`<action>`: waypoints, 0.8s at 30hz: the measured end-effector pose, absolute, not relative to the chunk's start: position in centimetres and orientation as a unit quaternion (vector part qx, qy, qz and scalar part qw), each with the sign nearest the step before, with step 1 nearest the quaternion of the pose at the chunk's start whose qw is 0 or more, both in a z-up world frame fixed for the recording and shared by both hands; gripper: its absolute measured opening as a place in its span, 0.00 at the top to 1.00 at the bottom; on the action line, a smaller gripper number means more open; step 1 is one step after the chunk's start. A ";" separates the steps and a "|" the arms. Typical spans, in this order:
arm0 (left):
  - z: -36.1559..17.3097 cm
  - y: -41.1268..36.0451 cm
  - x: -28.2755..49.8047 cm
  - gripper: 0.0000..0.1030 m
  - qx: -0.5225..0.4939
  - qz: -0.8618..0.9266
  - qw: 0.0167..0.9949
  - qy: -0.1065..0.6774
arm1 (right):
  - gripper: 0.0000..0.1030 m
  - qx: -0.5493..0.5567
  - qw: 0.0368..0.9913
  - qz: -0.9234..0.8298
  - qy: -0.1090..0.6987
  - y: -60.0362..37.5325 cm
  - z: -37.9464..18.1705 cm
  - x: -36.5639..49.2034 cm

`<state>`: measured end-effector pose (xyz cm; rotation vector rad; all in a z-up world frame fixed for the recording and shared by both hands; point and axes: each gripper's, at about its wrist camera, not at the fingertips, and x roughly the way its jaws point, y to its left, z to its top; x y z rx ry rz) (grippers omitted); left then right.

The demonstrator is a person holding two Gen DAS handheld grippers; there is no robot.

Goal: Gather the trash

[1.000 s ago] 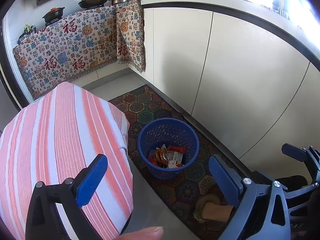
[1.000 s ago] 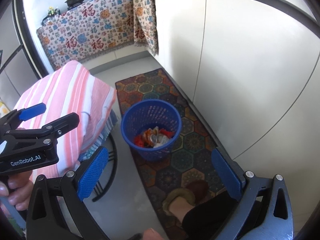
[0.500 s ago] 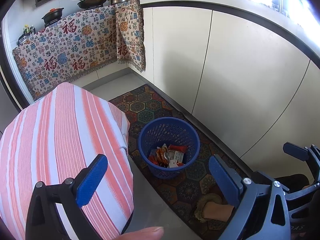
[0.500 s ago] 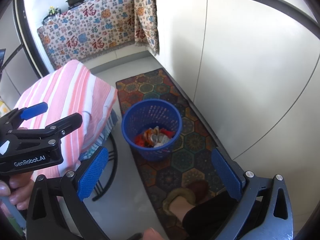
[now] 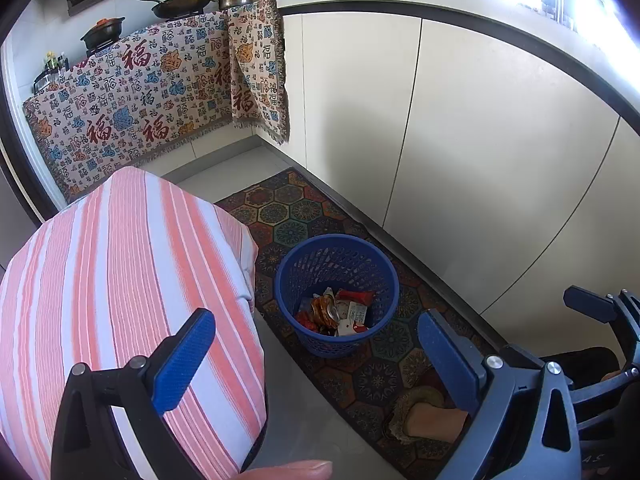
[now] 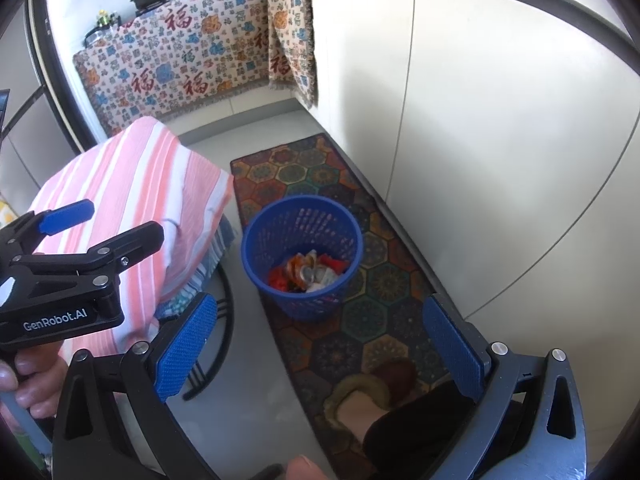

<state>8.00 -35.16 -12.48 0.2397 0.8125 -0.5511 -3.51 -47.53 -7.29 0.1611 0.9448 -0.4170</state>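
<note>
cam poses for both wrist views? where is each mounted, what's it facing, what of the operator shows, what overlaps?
Left wrist: on the left gripper, looking down at the blue basket beside the striped cloth; right gripper and a slippered foot show.
Right wrist: on the right gripper, looking down at the basket from farther right; the left gripper and the hand holding it show.
Shared: basket, patterned rug, striped cloth, cabinets.

— Any writing you can read?
— "GenRobot.AI", white on the black body of the left gripper (image 6: 66, 216).
— Anything else?
— The red character 福, repeated across the patterned cloth (image 5: 132, 92) hanging over the surface.
</note>
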 end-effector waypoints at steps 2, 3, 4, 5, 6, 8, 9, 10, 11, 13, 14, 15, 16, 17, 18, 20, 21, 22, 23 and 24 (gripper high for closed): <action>-12.5 -35.3 8.0 0.00 0.117 -0.264 0.875 0.389 | 0.00 0.077 0.867 -0.198 0.451 -47.5 -7.3 -3.4; -12.5 -35.3 8.0 0.00 0.117 -0.264 0.875 0.389 | 0.00 0.077 0.867 -0.198 0.451 -47.5 -7.3 -3.5; -12.5 -35.3 8.0 0.00 0.118 -0.265 0.875 0.389 | 0.00 0.077 0.867 -0.198 0.451 -47.5 -7.3 -3.5; -12.5 -35.3 8.1 0.00 0.118 -0.265 0.874 0.389 | 0.00 0.077 0.867 -0.198 0.451 -47.5 -7.3 -3.5; -12.5 -35.3 8.1 0.00 0.119 -0.265 0.874 0.389 | 0.00 0.077 0.867 -0.198 0.451 -47.5 -7.4 -3.5; -12.6 -35.3 8.2 0.00 0.119 -0.265 0.874 0.389 | 0.00 0.077 0.867 -0.198 0.451 -47.5 -7.4 -3.5; -12.6 -35.4 8.1 0.00 0.119 -0.264 0.874 0.389 | 0.00 0.078 0.866 -0.198 0.452 -47.5 -7.4 -3.5; -12.6 -35.4 8.1 0.00 0.120 -0.264 0.874 0.389 | 0.00 0.078 0.866 -0.199 0.452 -47.5 -7.4 -3.6; -12.7 -35.4 8.2 0.00 0.120 -0.264 0.874 0.390 | 0.00 0.078 0.866 -0.199 0.452 -47.5 -7.4 -3.5; -12.7 -35.4 8.2 0.00 0.121 -0.264 0.874 0.390 | 0.00 0.078 0.866 -0.199 0.452 -47.6 -7.4 -3.5; -12.7 -35.4 8.3 0.00 0.121 -0.264 0.874 0.391 | 0.00 0.078 0.866 -0.199 0.452 -47.6 -7.4 -3.6; -12.8 -35.4 8.3 0.00 0.121 -0.264 0.873 0.391 | 0.00 0.079 0.866 -0.199 0.453 -47.6 -7.5 -3.6; -12.8 -35.4 8.2 0.00 0.122 -0.264 0.873 0.391 | 0.00 0.078 0.866 -0.199 0.453 -47.6 -7.5 -3.5; -12.8 -35.4 8.2 0.00 0.122 -0.264 0.873 0.391 | 0.00 0.078 0.866 -0.198 0.453 -47.6 -7.5 -3.5; -12.9 -35.4 8.2 0.00 0.122 -0.264 0.873 0.391 | 0.00 0.079 0.866 -0.199 0.453 -47.6 -7.5 -3.6; -12.9 -35.5 8.3 0.00 0.123 -0.264 0.873 0.392 | 0.00 0.080 0.865 -0.199 0.454 -47.6 -7.6 -3.6; -13.0 -35.5 8.2 0.00 0.123 -0.263 0.873 0.392 | 0.00 0.080 0.864 -0.199 0.455 -47.7 -7.7 -3.6; -13.0 -35.4 8.3 0.00 0.124 -0.263 0.873 0.392 | 0.00 0.081 0.864 -0.199 0.455 -47.7 -7.8 -3.6; -13.0 -35.5 8.3 0.00 0.124 -0.263 0.873 0.392 | 0.00 0.081 0.864 -0.199 0.456 -47.7 -7.8 -3.7; -13.0 -35.6 8.3 0.00 0.125 -0.263 0.873 0.392 | 0.00 0.081 0.864 -0.199 0.456 -47.7 -7.8 -3.7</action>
